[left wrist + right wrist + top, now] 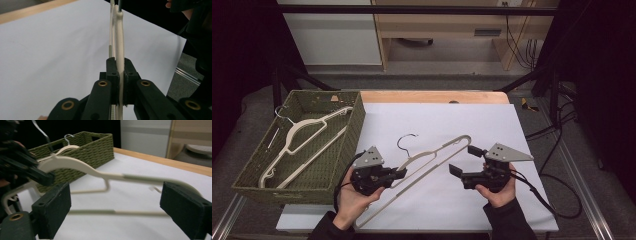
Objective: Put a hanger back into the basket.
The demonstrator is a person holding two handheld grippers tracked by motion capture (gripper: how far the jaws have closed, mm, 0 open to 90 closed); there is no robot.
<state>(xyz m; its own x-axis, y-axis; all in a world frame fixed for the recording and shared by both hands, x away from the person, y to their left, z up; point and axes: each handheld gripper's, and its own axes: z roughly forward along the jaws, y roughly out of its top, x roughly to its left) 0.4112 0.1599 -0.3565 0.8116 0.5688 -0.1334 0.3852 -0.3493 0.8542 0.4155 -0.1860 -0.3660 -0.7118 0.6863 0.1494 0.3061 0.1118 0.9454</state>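
A cream plastic hanger (pixel 432 152) with a dark wire hook hangs slanted above the white sheet (pixel 437 115). My left gripper (pixel 402 173) is shut on its lower left arm; in the left gripper view both pads pinch the cream bar (pixel 119 37) at the gripper's (pixel 119 66) tips. My right gripper (pixel 465 160) stands open just off the hanger's right end. In the right gripper view the hanger (pixel 82 166) crosses beyond the wide-apart jaws of my right gripper (pixel 115 202), untouched by either pad. The left gripper (pixel 37 176) shows there at the left.
A green woven basket (pixel 358 120) stands at the table's left with another cream hanger (pixel 304 135) lying in it. The basket (pixel 82 145) sits behind the held hanger in the right gripper view. A wooden table edge (pixel 432 96) runs along the back.
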